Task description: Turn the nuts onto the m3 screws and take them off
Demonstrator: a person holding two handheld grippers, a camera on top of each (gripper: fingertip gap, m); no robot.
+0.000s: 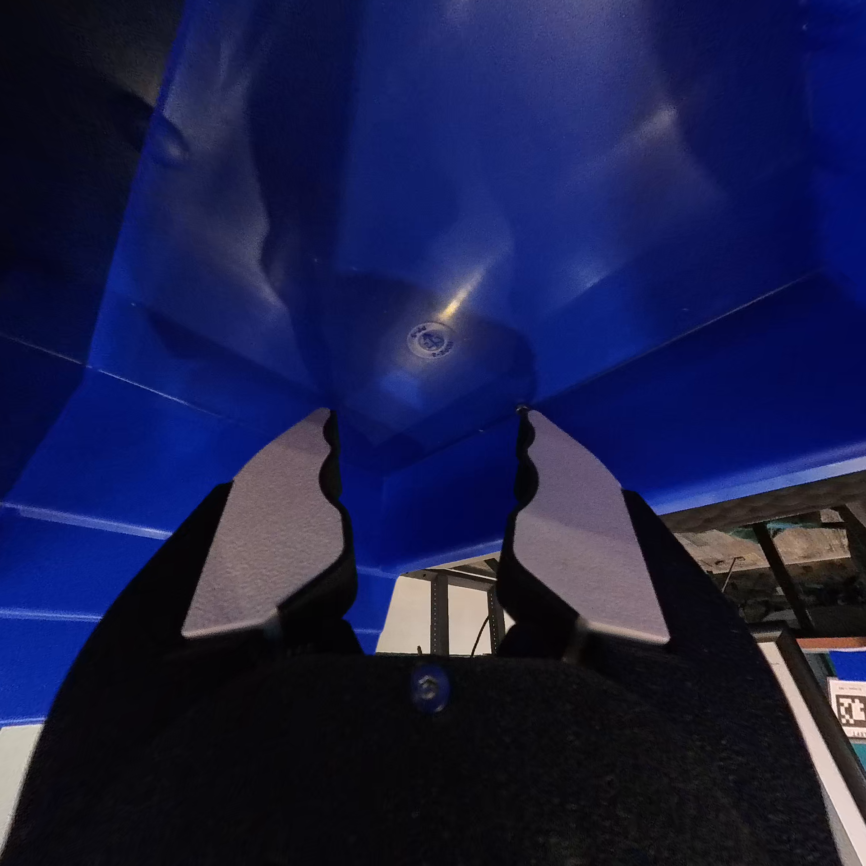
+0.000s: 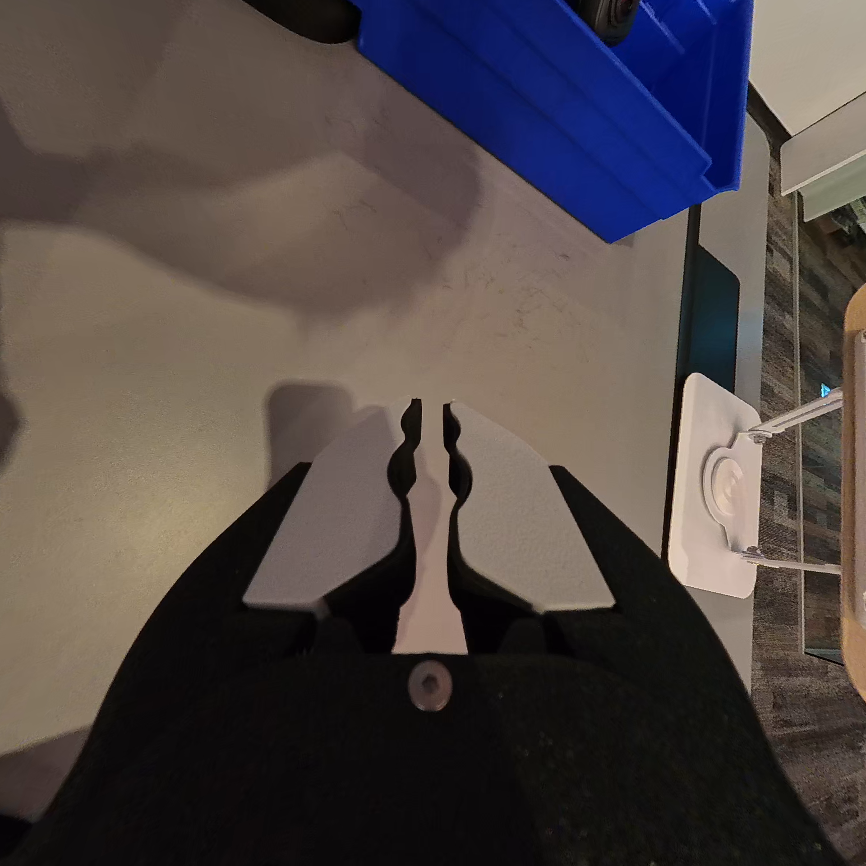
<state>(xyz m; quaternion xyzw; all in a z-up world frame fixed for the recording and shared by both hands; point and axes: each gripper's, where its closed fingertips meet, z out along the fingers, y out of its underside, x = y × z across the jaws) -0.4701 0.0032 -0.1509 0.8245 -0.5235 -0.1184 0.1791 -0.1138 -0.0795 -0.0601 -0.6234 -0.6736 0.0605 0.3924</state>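
Both my tongs hold nothing: left tongs [image 1: 426, 412] spread wide inside the blue bin [image 1: 468, 187]. Right tongs [image 2: 432, 402], nearly closed, hang over the table [image 2: 187, 375], the bin far right.

Black gripper bodies, grey wavy-edged fingers [image 2: 361, 506], centre screw [image 2: 429, 687].

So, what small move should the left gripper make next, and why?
Probably ease the left gripper deeper into the blue bin. Its fingers are spread and hold nothing, already pointing at the bin's floor. No nut or screw shows there, so it likely must search lower. The right gripper waits over the table.
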